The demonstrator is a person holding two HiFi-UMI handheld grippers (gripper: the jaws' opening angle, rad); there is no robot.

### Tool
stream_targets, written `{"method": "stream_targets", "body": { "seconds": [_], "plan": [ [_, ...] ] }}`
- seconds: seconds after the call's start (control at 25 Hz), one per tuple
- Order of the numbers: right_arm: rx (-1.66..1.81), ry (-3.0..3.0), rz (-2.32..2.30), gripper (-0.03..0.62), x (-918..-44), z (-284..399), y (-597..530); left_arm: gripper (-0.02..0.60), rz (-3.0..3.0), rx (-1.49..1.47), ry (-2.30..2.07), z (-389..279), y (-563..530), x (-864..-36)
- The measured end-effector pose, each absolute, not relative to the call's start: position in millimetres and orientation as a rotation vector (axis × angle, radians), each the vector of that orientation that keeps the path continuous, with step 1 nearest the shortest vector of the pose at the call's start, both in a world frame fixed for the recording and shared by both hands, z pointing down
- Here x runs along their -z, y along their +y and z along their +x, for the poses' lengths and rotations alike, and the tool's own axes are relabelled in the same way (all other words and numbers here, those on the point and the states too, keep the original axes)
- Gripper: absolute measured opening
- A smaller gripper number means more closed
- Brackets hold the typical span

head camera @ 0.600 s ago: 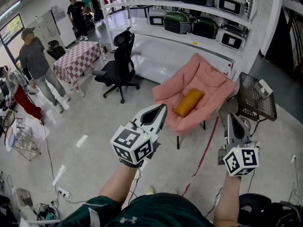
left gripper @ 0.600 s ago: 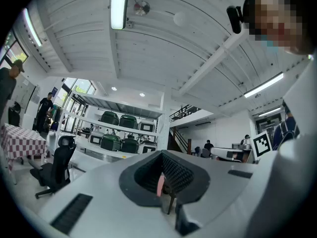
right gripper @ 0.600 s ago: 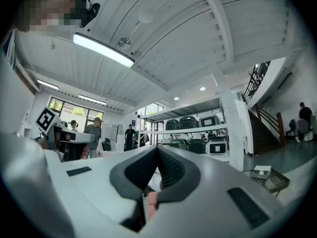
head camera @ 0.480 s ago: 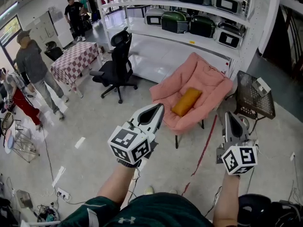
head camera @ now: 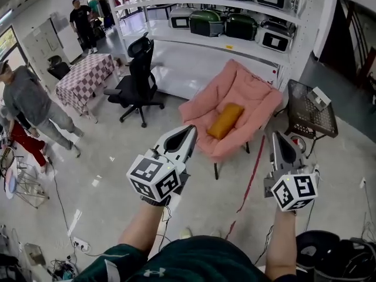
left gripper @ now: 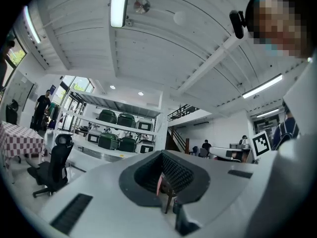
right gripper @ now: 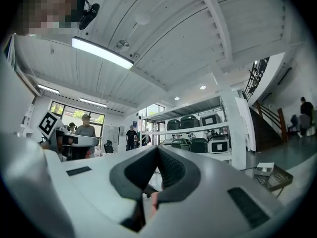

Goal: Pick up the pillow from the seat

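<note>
The floor (head camera: 117, 175) was pale and shiny, with a thin red line (head camera: 254, 178) running across it, in a big bright room. Long white shelves (head camera: 194, 37) stood at the far side and held dark green cases (head camera: 205, 23) and grey boxes. A black office chair (head camera: 138, 78) and a table with a checked cloth (head camera: 82, 78) stood to the left, near some people. A black wire table (head camera: 311, 119) stood to the right of a pink chair (head camera: 247, 93). The orange pillow (head camera: 225, 121) lay on the seat of the pink chair, a little tilted. The left gripper (head camera: 191, 129) and the right gripper (head camera: 277, 136) were both held up in the air, well apart from the pillow, one to each side of it and nearer to the person. Both had their jaws pressed together with nothing between them. Each gripper had a cube with black and white square marks, the left cube (head camera: 154, 178) and the right cube (head camera: 295, 191). The dark green shirt (head camera: 176, 263) had a small white logo, and the labels on the shelf boxes were too small to read
</note>
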State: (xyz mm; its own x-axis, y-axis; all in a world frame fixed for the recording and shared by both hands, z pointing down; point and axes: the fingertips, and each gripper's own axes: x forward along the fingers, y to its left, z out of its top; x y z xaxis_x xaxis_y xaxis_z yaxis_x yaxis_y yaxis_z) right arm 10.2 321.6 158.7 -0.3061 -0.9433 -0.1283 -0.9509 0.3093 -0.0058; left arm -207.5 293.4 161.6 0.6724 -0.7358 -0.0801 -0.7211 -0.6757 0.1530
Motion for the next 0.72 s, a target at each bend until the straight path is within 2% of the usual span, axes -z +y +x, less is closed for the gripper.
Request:
{"method": "stream_targets", "body": {
  "seconds": [0.72],
  "plan": [
    [-0.098, 2.406, -1.783, 0.003, -176, 89, 321, 0.005, 2.754, 0.142, -1.267, -139, 286, -184]
  ]
}}
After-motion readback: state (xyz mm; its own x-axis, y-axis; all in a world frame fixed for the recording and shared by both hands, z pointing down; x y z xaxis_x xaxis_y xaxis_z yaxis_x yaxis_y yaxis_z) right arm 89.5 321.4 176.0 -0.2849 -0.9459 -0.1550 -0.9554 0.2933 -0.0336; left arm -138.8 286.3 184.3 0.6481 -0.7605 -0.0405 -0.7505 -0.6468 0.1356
